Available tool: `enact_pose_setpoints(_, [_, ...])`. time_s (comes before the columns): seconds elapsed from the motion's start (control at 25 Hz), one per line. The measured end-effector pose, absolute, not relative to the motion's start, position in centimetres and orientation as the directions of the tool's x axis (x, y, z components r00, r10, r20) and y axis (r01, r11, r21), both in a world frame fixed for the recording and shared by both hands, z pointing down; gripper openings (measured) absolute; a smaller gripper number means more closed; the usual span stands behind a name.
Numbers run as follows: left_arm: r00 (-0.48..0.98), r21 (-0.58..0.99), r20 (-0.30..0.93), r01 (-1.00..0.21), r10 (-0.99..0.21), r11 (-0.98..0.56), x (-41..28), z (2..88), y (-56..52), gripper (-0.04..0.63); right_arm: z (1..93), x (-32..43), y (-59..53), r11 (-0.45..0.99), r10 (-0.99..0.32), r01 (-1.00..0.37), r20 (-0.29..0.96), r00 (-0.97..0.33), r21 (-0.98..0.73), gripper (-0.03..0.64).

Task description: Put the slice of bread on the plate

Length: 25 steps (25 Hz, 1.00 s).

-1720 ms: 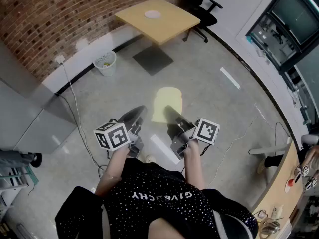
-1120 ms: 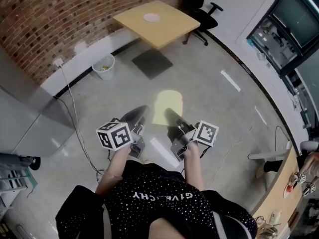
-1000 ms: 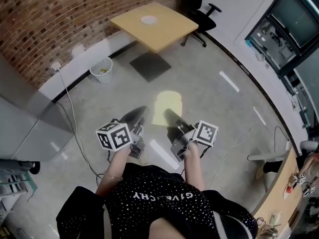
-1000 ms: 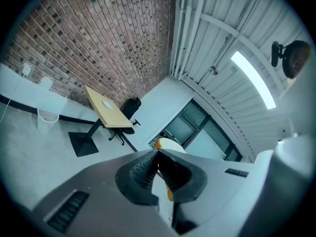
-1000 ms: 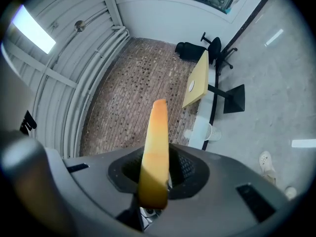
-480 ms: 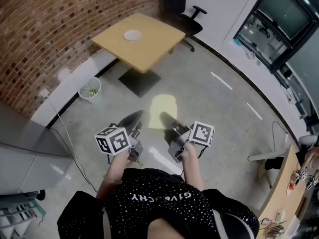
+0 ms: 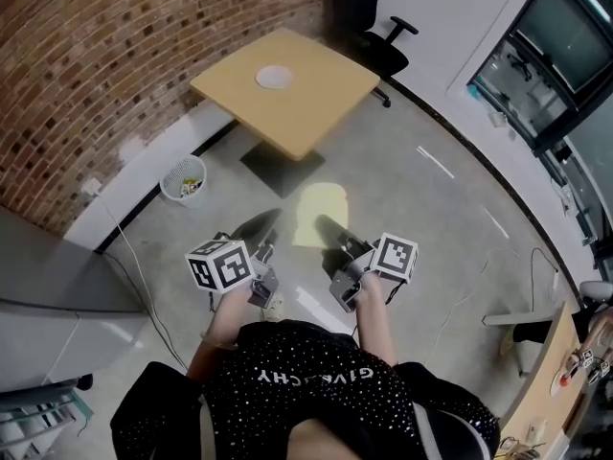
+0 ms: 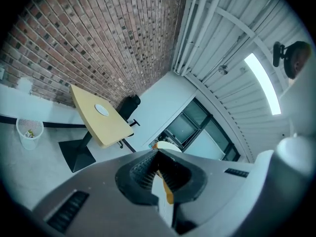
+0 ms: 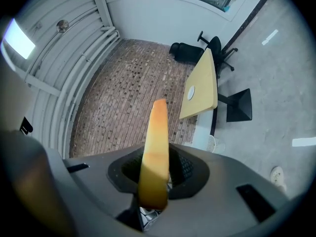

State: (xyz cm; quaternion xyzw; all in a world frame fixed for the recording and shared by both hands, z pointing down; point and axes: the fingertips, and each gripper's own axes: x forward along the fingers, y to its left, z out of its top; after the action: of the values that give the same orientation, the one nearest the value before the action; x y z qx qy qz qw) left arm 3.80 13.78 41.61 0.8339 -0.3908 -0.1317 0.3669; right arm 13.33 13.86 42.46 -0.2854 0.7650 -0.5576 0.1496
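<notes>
The slice of bread (image 7: 321, 211), pale yellow with a brown crust, is held out level over the floor, with my right gripper (image 7: 330, 226) shut on its near end. In the right gripper view the bread (image 9: 155, 147) stands edge-on between the jaws of the right gripper (image 9: 155, 174). My left gripper (image 7: 263, 223) hangs beside it on the left, jaws together, gripping nothing. In the left gripper view, the left gripper (image 8: 158, 153) has its tips meeting, with the slice's edge showing past them. The white plate (image 7: 274, 77) lies on a square wooden table (image 7: 321, 103) ahead.
A white waste bin (image 7: 183, 176) stands by the brick wall (image 7: 115, 56), left of the table. A black office chair (image 7: 378, 41) sits behind the table. A cable (image 7: 124, 257) runs over the concrete floor on the left. Windows (image 7: 551, 56) line the right wall.
The table and plate have come closer and sit lower in the head view. Both grippers keep their places before the person, and the bread stays in the right one.
</notes>
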Motion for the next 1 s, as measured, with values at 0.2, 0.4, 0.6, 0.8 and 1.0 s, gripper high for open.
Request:
enact_pose_setpoints(0.2, [0.675, 0.706, 0.069, -0.553, -0.734, -0.442, 2.3, 42.2, 11.3, 0.009, 42.8, 11.6, 11.5, 0.213, -0.609, -0.262, 0.082, -0.789, -0.941, 0.094])
enact_pose_setpoints(0.4, [0.679, 0.704, 0.06, -0.548, -0.731, -0.451, 2.0, 42.1, 10.3, 0.009, 42.6, 11.9, 11.0, 0.238, -0.638, -0.252, 0.044, -0.769, -0.938, 0.094])
enact_pose_setpoints(0.6, [0.678, 0.706, 0.073, -0.553, -0.731, -0.442, 2.2, 42.7, 10.1, 0.009, 43.7, 13.4, 9.9, 0.2, -0.672, -0.261, 0.061, -0.738, -0.944, 0.094])
enact_pose_setpoints(0.8, [0.661, 0.711, 0.092, -0.567, -0.745, -0.416, 1.6, 43.6, 8.9, 0.009, 43.5, 13.3, 7.9, 0.219, -0.667, -0.239, 0.034, -0.744, -0.946, 0.094])
enact_pose_setpoints(1.0, [0.639, 0.715, 0.095, -0.577, -0.763, -0.394, 1.2, 43.8, 5.9, 0.009, 43.8, 12.3, 4.5, 0.219, -0.634, -0.235, 0.045, -0.772, -0.947, 0.094])
